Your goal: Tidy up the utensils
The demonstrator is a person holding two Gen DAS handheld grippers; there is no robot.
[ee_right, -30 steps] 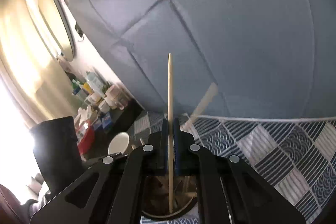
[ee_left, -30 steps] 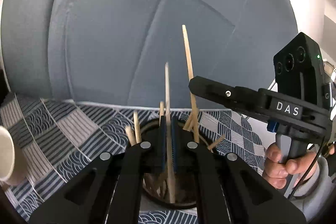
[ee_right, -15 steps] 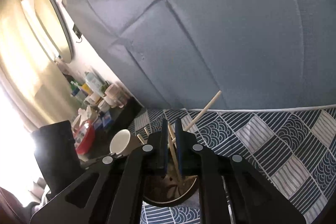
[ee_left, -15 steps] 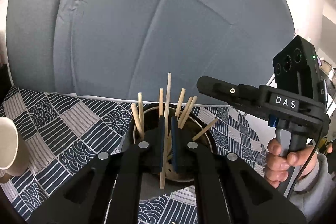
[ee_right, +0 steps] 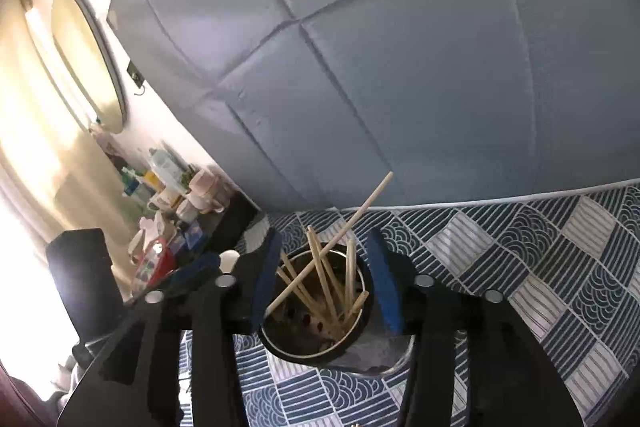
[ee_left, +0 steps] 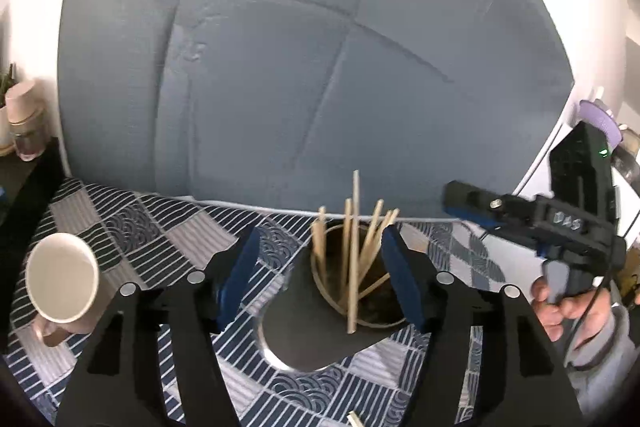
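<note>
Above the round dark metal holder (ee_left: 356, 303) on the blue patterned bedcover (ee_left: 132, 227), the left gripper (ee_left: 320, 279) and right gripper (ee_right: 324, 279) were opening their jaws, nothing pinched between them. The pale wooden chopsticks (ee_right: 320, 275) stood inside. Clean withdrawal called for lifting straight clear of the sticks. Only the left view showed the white mug (ee_left: 60, 277); only the right showed the shelf clutter (ee_right: 168, 195).

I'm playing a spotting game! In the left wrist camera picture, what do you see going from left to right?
Pink cups → white mug → left gripper, jaws opening around the holder of chopsticks → right gripper → the hand holding it.
</note>
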